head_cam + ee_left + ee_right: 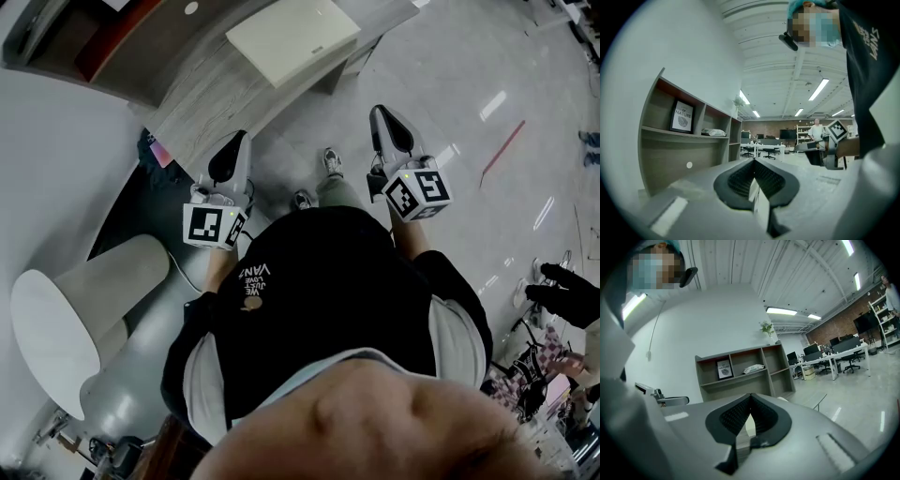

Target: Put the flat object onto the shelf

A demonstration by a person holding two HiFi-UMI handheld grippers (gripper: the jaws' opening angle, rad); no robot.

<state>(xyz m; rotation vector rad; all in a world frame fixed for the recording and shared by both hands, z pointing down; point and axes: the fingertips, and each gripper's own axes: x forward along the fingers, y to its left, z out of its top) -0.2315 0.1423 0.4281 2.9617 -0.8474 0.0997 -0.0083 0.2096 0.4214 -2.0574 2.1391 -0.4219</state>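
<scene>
The flat object (pixel 292 37) is a pale square slab lying on a low wooden table (pixel 202 108) ahead of me. My left gripper (pixel 241 138) and right gripper (pixel 378 111) are both held in front of my body, short of the table, shut with nothing between the jaws. The grey-brown shelf (pixel 689 136) stands against the white wall, also seen as the shelf (pixel 740 371) in the right gripper view. It holds a framed picture (pixel 724 368) and a white packet (pixel 753 368). In their own views the left gripper (pixel 753 161) and right gripper (pixel 750 397) show closed pads.
A white rounded stool or bin (pixel 75 309) stands at my lower left. A small plant (pixel 767 328) sits on top of the shelf. Office desks and chairs (pixel 834 359) fill the room behind, and a person (pixel 816 129) stands far off.
</scene>
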